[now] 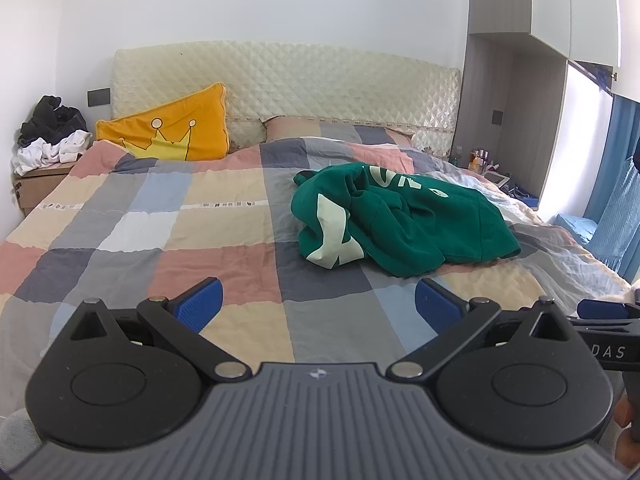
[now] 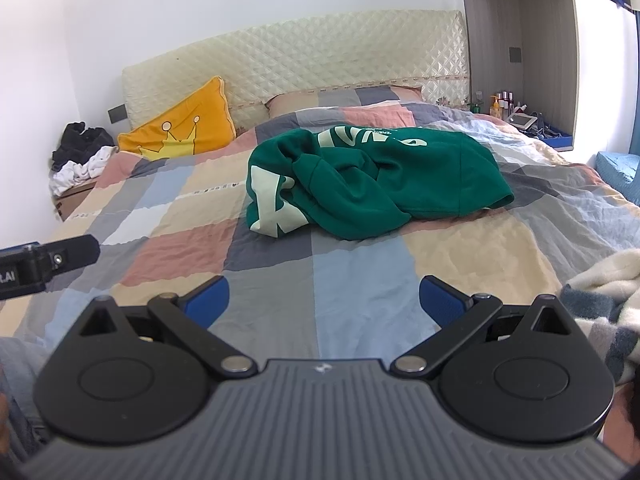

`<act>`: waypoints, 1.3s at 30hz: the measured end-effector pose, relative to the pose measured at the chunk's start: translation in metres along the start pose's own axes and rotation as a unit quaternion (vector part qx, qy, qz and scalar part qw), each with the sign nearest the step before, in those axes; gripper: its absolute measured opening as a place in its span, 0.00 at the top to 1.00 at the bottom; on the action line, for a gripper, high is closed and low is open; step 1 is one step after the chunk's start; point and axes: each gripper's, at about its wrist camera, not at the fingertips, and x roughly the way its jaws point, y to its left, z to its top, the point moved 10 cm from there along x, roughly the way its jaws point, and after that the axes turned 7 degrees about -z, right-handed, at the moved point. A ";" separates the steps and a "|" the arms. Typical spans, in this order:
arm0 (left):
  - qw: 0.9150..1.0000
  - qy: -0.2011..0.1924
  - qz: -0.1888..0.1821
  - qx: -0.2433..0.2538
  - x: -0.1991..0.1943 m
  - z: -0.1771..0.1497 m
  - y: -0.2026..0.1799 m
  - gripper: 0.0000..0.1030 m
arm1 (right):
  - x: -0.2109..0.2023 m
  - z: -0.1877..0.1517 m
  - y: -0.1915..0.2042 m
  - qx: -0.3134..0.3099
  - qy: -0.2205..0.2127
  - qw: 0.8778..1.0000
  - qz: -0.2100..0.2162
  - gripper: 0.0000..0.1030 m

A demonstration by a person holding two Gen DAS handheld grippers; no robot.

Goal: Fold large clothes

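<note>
We hold both tongs spread apart and empty above the near end of the bed, short of the crumpled green sweatshirt.

Our left gripper (image 1: 318,300) and right gripper (image 2: 325,300) each have the blue pads wide apart, with only the checkered quilt (image 1: 168,240) between them. The left view shows the right tool at its right edge; the right view shows the left tool at its left edge, and also a fluffy blanket (image 2: 600,280) at the right. The green sweatshirt (image 2: 368,184) lies bunched in the middle of the quilt, with pale letters partly folded under, well beyond the pads. A yellow crown pillow (image 1: 168,128) leans on the headboard (image 1: 280,80).
</note>
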 end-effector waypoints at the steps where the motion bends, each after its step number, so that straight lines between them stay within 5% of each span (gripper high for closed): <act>1: 1.000 0.000 0.000 0.000 0.000 0.000 0.000 0.00 | 0.000 0.000 0.000 0.000 0.000 1.000 0.000 0.00; 39: 1.000 0.006 -0.018 -0.007 0.008 -0.008 -0.003 0.00 | 0.002 -0.008 0.002 0.010 0.011 1.000 -0.004 0.00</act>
